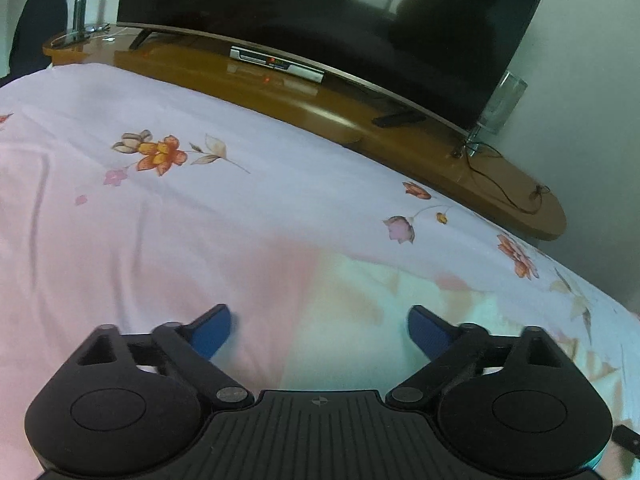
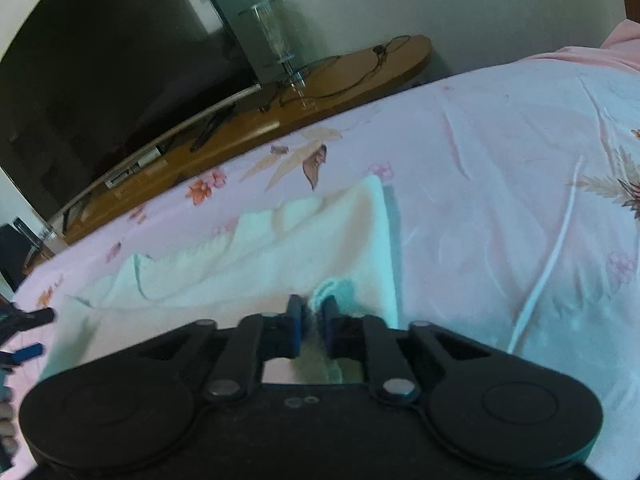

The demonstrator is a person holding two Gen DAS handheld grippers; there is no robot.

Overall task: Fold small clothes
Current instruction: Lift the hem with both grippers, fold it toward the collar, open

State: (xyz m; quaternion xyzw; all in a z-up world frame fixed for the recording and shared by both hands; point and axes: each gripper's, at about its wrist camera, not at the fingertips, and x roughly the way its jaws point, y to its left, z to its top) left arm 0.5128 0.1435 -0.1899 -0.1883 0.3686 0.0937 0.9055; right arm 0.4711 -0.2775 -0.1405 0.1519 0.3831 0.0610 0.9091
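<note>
A small pale cream-green garment lies spread on the pink flowered bedsheet. My right gripper is shut on a bunched edge of the garment at its near right corner, with cloth pinched between the blue pads. In the left wrist view my left gripper stands wide open, its blue pads apart and nothing between them. It hovers just above the garment, which looks blurred there. The left gripper's fingers also show at the far left edge of the right wrist view, beside the garment's left end.
A wooden TV stand runs along the far side of the bed, carrying a large dark TV, a set-top box, a glass vase and cables. A white cord lies on the sheet to the right.
</note>
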